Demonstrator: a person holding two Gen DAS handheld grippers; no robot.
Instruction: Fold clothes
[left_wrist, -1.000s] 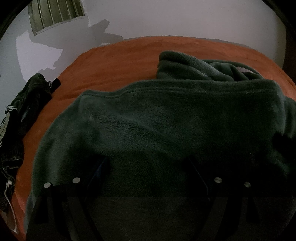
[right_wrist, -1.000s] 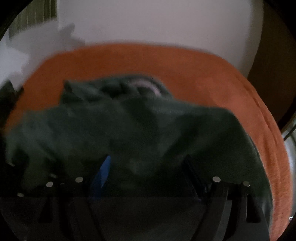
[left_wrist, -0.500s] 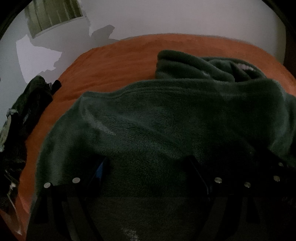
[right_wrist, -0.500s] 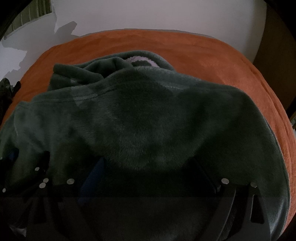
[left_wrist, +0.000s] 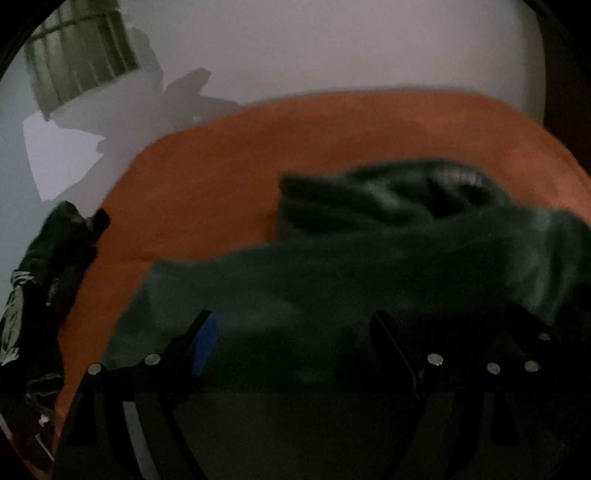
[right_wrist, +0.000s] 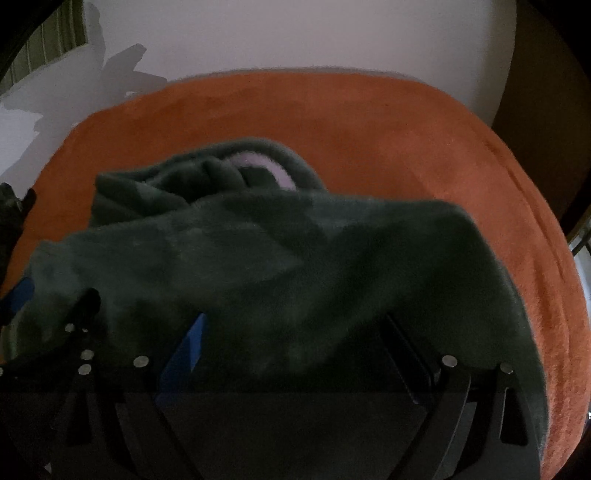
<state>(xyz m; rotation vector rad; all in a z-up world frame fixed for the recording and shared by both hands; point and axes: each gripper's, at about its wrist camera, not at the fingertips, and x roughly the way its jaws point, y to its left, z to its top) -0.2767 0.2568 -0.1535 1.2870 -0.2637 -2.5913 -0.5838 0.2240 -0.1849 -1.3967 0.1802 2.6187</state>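
Note:
A dark green fleece garment (left_wrist: 332, 280) lies in a folded heap on an orange blanket (left_wrist: 221, 184); the left wrist view is blurred. My left gripper (left_wrist: 291, 328) hovers over its near edge, jaws wide apart, blue pad bare, pressing on nothing. In the right wrist view the same fleece (right_wrist: 258, 266) shows its hood with a pale lining (right_wrist: 258, 166) at the far side. My right gripper (right_wrist: 295, 336) stands open just above the fleece's near edge, with cloth below the fingers but none pinched. The two grippers are side by side.
A heap of dark clothes (left_wrist: 44, 277) lies at the blanket's left edge. A white wall (right_wrist: 295, 33) rises behind the bed, with a slatted vent (left_wrist: 81, 55) at the upper left. Bare orange blanket (right_wrist: 461, 166) shows beyond and to the right of the fleece.
Both grippers have drawn back from the fleece, so fingertips that were sunk in the cloth now show free. The right jaws stand wider than a second ago.

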